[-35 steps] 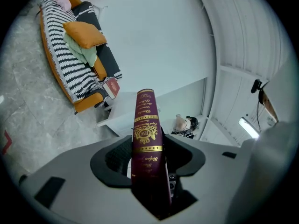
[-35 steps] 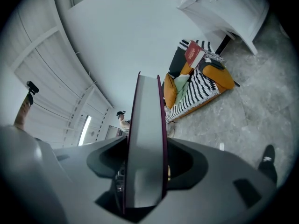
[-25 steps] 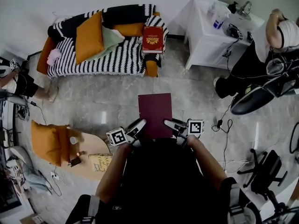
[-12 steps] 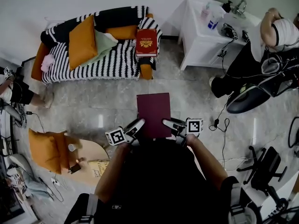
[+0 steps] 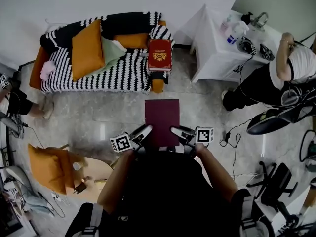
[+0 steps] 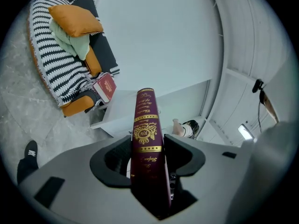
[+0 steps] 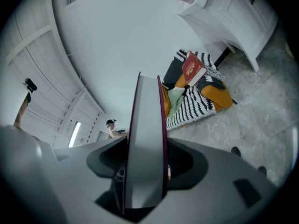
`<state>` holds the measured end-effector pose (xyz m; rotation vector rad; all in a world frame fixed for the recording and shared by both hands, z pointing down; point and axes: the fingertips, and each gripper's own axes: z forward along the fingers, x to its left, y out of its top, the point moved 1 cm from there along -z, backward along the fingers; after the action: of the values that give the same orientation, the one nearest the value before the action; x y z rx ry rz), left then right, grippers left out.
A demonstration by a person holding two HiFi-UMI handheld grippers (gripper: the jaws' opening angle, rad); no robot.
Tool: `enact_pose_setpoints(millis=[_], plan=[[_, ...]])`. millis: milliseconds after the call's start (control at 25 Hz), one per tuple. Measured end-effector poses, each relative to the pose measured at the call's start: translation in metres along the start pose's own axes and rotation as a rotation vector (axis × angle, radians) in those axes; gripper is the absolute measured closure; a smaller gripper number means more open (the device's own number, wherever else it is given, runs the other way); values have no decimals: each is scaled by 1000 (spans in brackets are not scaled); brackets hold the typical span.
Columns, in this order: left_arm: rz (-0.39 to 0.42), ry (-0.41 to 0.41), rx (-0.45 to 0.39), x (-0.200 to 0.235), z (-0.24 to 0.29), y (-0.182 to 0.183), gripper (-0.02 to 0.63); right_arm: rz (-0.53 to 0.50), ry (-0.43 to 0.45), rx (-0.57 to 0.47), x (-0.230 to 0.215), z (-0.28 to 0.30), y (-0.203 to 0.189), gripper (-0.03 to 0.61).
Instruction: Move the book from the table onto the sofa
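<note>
the maroon book (image 5: pixel 162 121) is clamped spine-side by the left tongs (image 5: pixel 144 133) and page-side by the right tongs (image 5: pixel 177 132), held level over the floor (image 5: pixel 98 113), short of the sofa (image 5: pixel 113 69), likely so it cannot fall open.

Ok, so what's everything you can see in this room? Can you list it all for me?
maroon book: one, dark red, held up over the floor
red book: one, red with gold, on the sofa's right end
sofa: one, black-and-white stripes over orange, by the far wall
cushion: one, orange, on the sofa
green cloth: one, pale green, beside the cushion
white cabinet: one, white, right of the sofa
wooden table: one, light brown, lower left
office chair: one, black, lower right
other person: one, by the cabinet
left hand-held gripper: one, grey, shut on the maroon book's spine
right hand-held gripper: one, grey, shut on its page edge
</note>
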<state>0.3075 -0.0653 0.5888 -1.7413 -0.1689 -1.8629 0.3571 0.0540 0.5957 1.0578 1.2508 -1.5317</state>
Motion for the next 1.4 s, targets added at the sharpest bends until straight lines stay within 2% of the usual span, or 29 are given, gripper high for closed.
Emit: enact_pose_setpoints(millis=[240,440,720,1080,1400], plan=[[-2,-12,25,20,7,63,397,-11,-36,-42,-2,49,41,331],[80,-60,78,30,20,111,397,-44,-81,-90,-4,80,68,325],[129,-105,134,26,37,147,397,-111,-137,-139,-1,100,101,314],[153,-86,159,35,62,179,397,-134,-155,-136,-10,116,141,307],[155,-8,157,59,97,219,397,-96,-118,-95,-40,142,193,304]])
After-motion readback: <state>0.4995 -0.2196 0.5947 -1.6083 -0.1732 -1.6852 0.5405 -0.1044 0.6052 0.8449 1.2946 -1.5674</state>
